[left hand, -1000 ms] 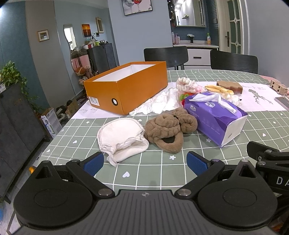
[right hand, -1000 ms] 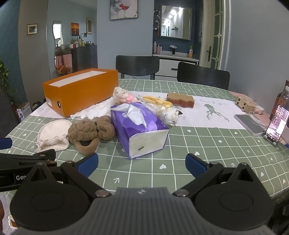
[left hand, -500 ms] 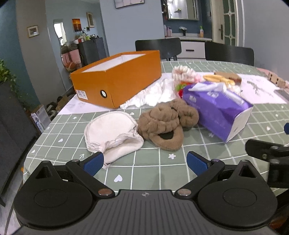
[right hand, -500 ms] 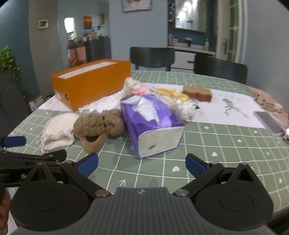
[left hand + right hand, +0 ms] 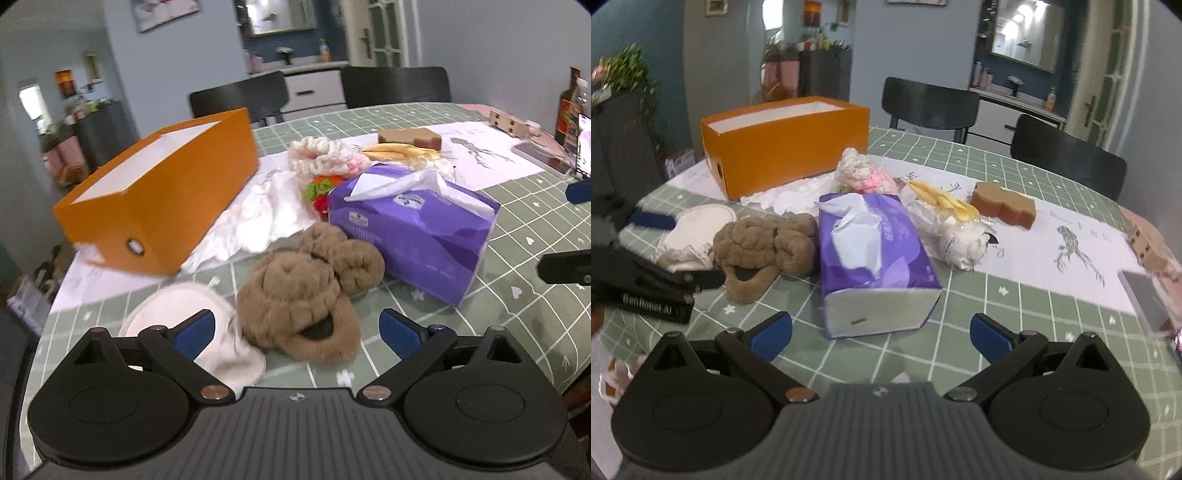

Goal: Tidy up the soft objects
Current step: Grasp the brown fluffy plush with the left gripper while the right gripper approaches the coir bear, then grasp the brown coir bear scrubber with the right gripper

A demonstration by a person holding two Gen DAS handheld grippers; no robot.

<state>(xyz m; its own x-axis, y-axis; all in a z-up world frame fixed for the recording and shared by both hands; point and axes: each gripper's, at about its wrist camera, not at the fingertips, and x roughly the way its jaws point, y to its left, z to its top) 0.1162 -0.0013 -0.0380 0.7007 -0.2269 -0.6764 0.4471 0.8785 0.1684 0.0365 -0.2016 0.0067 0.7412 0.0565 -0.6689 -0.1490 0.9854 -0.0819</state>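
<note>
A brown plush slipper lies on the green checked table, with a white fabric pad to its left. My left gripper is open, just in front of the slipper, its left finger over the white pad. A purple tissue pack lies right of the slipper. My right gripper is open, close to the pack's near end. An open orange box stands behind. A pink-and-white knitted piece and white cloth lie near it.
Brown sponge, yellow strips in plastic wrap, a frog drawing sheet and a phone lie to the right. A bottle stands far right. Two black chairs are behind the table.
Both grippers have moved forward over the table: the left one closer to the slipper and white pad, the right one closer to the tissue pack. Both stay open.
</note>
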